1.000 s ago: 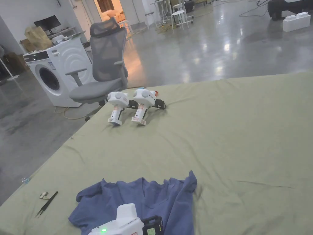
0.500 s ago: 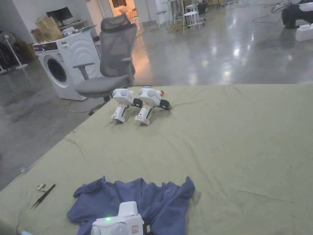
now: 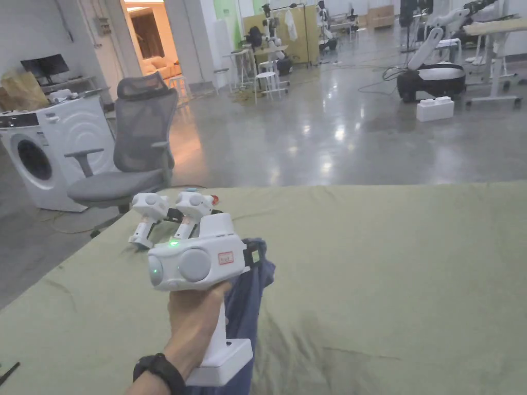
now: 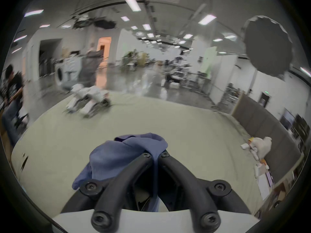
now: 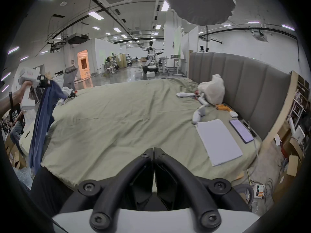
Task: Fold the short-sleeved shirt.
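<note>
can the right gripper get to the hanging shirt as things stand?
Probably yes. The right gripper is shut on nothing over bare sheet, and the shirt hangs free from the left gripper off to its left, with nothing between them.

Even brightness is given by ceiling light panels [image 5: 95,15]. Glare is seen on the polished floor [image 3: 334,133]. Both gripper views are bent and darkened at the edges; beyond the fingers [image 4: 148,159], the left one is motion-blurred.
</note>
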Available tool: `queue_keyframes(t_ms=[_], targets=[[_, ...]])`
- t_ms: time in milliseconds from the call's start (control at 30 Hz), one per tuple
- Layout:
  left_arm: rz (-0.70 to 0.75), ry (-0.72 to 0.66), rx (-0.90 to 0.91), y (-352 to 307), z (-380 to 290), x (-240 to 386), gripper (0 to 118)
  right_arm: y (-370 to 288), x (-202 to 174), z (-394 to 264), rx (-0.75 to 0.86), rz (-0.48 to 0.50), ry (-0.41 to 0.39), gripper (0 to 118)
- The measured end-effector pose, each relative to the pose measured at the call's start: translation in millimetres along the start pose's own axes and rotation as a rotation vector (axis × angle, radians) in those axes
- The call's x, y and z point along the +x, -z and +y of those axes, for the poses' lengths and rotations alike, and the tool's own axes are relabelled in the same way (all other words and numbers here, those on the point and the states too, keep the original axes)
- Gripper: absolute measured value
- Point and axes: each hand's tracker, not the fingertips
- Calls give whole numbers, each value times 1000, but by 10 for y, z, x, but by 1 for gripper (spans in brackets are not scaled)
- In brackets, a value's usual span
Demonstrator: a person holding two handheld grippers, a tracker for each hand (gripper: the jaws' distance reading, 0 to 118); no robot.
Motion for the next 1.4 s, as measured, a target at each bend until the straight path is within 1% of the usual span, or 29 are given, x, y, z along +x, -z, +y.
queue_keyframes(t_ms=[67,167,267,400,467,533,600,633,667,700,733,767,800,833,900,1000,1067,1133,1200,1267,1300,1333,1400], targets=[[-110,92,18,152,5,527,0,-70,111,-51,-2,-33,34,0],[-232,220,-56,428,-336,1301,0,-105,268,-126,-19,-84,87,0],[-371,282,-188,643,-1046,1975,0,-136,377,-165,-29,-102,123,0],[-548,412,-327,512,-2096,2761,0,-217,404,-199,-15,-114,111,0],[-643,453,-392,335,-2581,3080,0,-235,394,-221,-18,-115,97,0],[-686,441,-422,144,-2955,3297,0,-243,386,-248,-23,-107,95,0],[-713,405,-449,-4,-3208,3416,0,-244,351,-264,-26,-97,99,0],[-755,418,-484,-99,-3304,3453,0,-243,334,-274,-27,-91,103,0],[-743,406,-476,-157,-3384,3453,2,-239,310,-270,-28,-81,111,0],[-733,400,-470,-200,-3431,3446,12,-229,283,-252,-26,-72,125,0],[-724,395,-464,-242,-3444,3414,29,-208,253,-237,-19,-58,148,0],[-734,366,-457,-259,-3419,3358,61,-184,219,-213,-4,-40,166,0],[-761,333,-485,-262,-3371,3316,77,-166,190,-187,7,-25,173,0],[-746,309,-493,-306,-3262,3249,81,-145,144,-127,19,-5,169,0],[-710,302,-373,-479,-2955,3034,81,-124,58,-27,49,29,134,0],[-604,305,-164,-851,-2362,2537,81,-89,-58,151,99,81,64,0],[-505,266,-24,-1193,-1945,2131,81,-93,-138,278,148,114,36,0],[-393,261,134,-1572,-1687,1776,81,-120,-206,396,197,136,16,0],[-254,314,254,-1951,-1525,1509,81,-170,-272,497,245,150,2,0],[-104,334,358,-2317,-1455,1307,79,-199,-319,575,271,162,-11,0],[-83,331,397,-2457,-1451,1233,77,-211,-344,608,279,162,-26,0],[-58,331,437,-2618,-1456,1144,72,-227,-371,642,292,159,-56,0],[10,346,479,-2871,-1475,1045,45,-265,-408,705,315,129,-122,0]])
